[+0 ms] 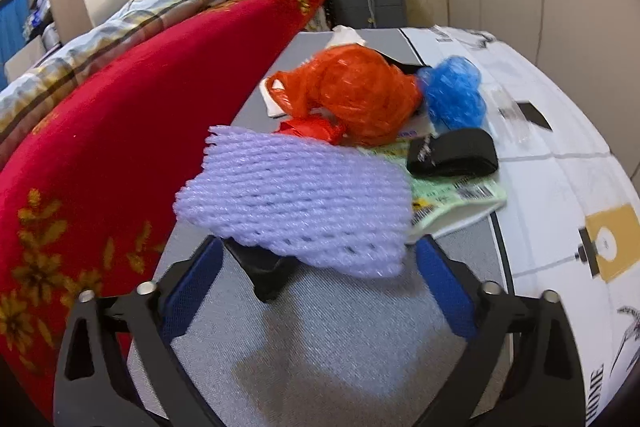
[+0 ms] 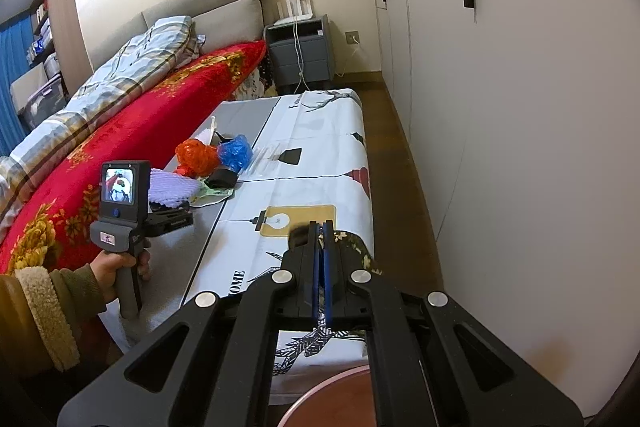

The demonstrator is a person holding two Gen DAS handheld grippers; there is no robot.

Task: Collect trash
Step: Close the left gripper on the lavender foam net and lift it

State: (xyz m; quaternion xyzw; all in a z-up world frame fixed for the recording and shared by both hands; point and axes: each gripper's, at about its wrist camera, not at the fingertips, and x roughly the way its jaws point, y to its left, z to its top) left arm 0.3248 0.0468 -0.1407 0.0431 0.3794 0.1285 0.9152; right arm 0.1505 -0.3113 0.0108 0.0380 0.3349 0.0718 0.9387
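The left tongs (image 1: 316,291) stand wide just short of the lilac foam-mesh sleeve (image 1: 296,203) at the near end of the trash pile on the grey desk (image 1: 340,339). It looks light, soft and springy, its long axis crosswise, so pinch the near edge. The right tongs (image 2: 321,259) are clamped empty.

Trash sits in a loose pile on the table's grey strip, next to the red blanket. Nearest: lilac foam net sleeve (image 1: 296,203), flat, partly over a pale green printed wrapper (image 1: 460,197). Behind: crumpled orange plastic bag (image 1: 356,91), blue plastic wad (image 1: 454,97) beside it, black band (image 1: 454,153) in front, poss. white tissue (image 1: 346,35) at back.
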